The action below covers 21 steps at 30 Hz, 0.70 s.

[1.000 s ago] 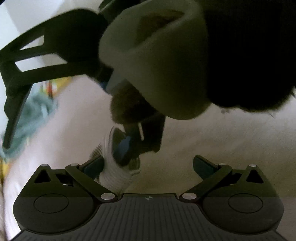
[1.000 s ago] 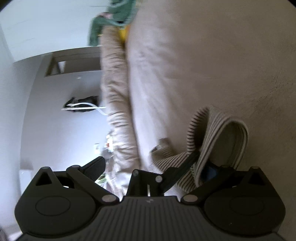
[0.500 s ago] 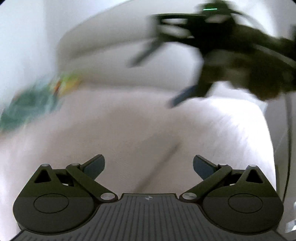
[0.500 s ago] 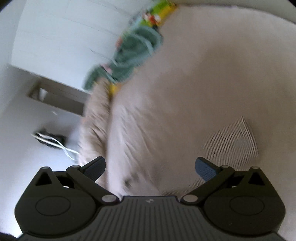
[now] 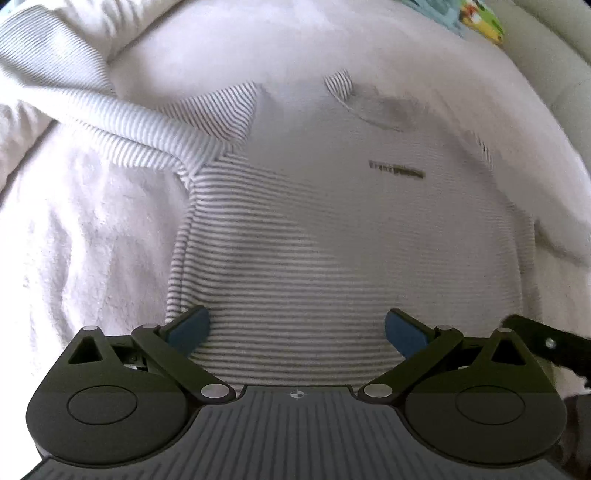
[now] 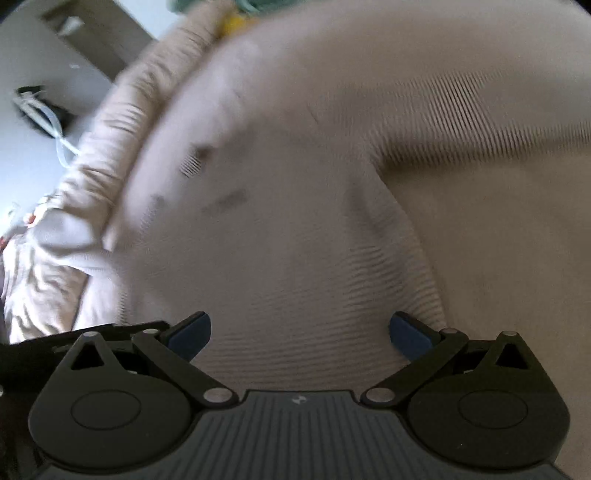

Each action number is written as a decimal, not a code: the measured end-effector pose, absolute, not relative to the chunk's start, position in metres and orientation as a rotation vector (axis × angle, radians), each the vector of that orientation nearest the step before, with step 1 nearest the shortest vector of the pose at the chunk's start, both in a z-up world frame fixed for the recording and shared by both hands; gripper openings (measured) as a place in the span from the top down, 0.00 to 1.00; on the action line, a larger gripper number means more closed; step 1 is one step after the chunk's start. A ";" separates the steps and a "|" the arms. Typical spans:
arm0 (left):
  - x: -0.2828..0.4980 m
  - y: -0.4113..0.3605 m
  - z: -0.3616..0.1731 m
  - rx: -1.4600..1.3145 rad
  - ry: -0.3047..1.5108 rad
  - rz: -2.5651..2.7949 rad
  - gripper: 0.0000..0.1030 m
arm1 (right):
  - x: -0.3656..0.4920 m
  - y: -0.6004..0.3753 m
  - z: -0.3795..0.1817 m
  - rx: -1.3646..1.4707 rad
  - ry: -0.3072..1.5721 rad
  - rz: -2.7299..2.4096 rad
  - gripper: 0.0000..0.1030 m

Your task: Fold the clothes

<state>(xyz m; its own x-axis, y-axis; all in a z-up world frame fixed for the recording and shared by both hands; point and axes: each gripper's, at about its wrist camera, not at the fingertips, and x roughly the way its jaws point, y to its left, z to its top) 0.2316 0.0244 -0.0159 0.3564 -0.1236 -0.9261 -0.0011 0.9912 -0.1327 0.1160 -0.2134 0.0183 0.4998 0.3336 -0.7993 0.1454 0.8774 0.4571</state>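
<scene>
My left gripper [image 5: 297,328] and right gripper [image 6: 300,330] hover, jaws spread, over the striped shirt [image 5: 332,236] on the blanket [image 5: 85,229]

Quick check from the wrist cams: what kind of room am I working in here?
Probably a bedroom or living room at home: the striped shirt lies spread on a soft cream blanket over a bed or sofa, with other clothes at the far edge.

The shirt [image 5: 317,266] is white with thin dark horizontal stripes and a small dark line of print on the chest (unreadable). It lies on a cream blanket [image 5: 92,229]. The gripper pads [image 5: 190,328] are blue, on black linkages. At the far edge, a cloth [image 5: 480,22] shows yellow, green and pale blue. The right view is blurred.
</scene>
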 end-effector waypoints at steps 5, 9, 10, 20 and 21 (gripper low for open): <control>0.245 0.007 -0.010 -0.058 1.210 -0.068 0.00 | 0.125 -0.205 0.020 0.407 1.156 0.169 0.00; 0.230 0.051 0.023 -0.213 1.121 -0.056 0.04 | 0.128 -0.199 0.029 0.280 1.170 0.182 0.00; 0.225 0.068 0.035 -0.245 1.085 -0.022 0.07 | 0.128 -0.197 0.032 0.250 1.157 0.179 0.01; 0.306 0.230 0.071 -0.501 0.805 0.546 0.10 | 0.122 -0.187 0.068 0.112 1.065 0.116 0.31; 0.314 0.235 0.064 -0.514 0.814 0.560 0.17 | 0.124 -0.184 0.067 0.112 1.060 0.112 0.31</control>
<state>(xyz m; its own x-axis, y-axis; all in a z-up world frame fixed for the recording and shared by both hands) 0.3139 0.2353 0.0640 0.5600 0.2626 -0.7858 -0.6399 0.7395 -0.2089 0.1236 -0.1844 0.0672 0.4840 0.1453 -0.8629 -0.0378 0.9887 0.1453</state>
